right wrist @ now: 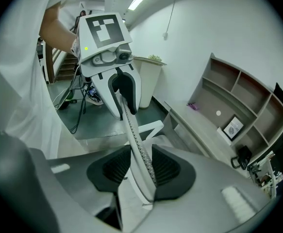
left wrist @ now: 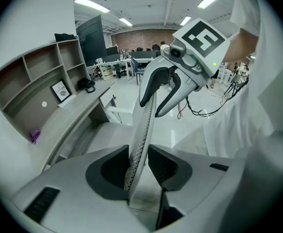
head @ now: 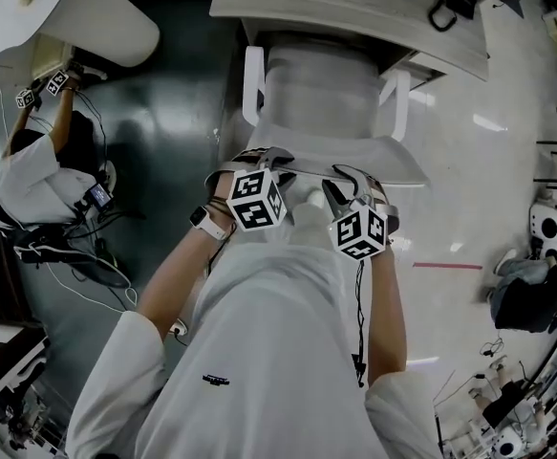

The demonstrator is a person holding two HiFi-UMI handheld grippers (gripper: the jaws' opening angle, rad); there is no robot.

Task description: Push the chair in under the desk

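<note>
One left tool (left wrist: 139, 165), one right tool (right wrist: 140, 168), open astride one chair (head: 328, 89), one desk (head: 354, 6)

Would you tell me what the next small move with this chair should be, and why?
Probably a short push toward the light wooden desk: much of the seat and both armrests of the white office chair show outside the desk's edge. The left gripper and the right gripper each straddle the backrest's top rim, jaws apart, so pushing evenly with both should drive it in straight.
</note>
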